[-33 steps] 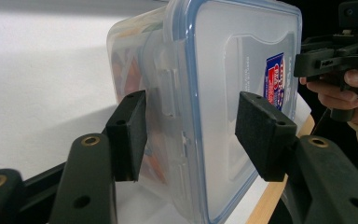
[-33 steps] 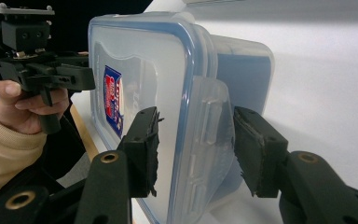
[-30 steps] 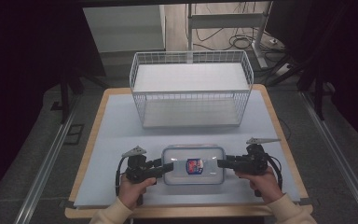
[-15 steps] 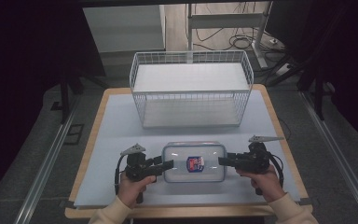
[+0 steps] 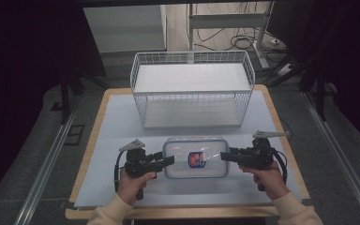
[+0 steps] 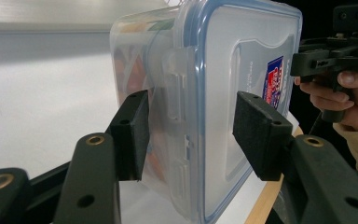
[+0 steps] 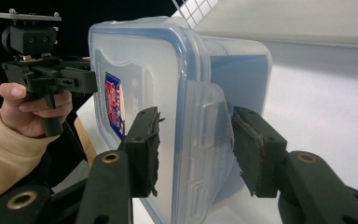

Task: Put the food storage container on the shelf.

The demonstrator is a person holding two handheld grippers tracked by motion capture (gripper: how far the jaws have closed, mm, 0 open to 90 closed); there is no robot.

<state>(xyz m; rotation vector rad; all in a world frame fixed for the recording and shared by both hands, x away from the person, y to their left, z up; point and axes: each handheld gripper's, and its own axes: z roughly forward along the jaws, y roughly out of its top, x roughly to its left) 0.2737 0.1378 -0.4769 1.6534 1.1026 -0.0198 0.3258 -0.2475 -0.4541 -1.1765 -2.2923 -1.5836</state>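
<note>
The clear lidded food container [image 5: 196, 157] is lying flat at the near middle of the table [image 5: 117, 117], short of the wire basket [image 5: 192, 89]. I am bringing my left claw [image 5: 168, 161] and right claw [image 5: 226, 155] closer in, each now spread astride an end latch, neither pinching yet. A two-sided lift looks imminent.

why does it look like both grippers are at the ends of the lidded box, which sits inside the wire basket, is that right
Not quite. The box sits on the table in front of the basket, not inside it, as the high view shows. The rest holds: the left gripper and right gripper are at its two ends, jaws open around the latch tabs.
</note>
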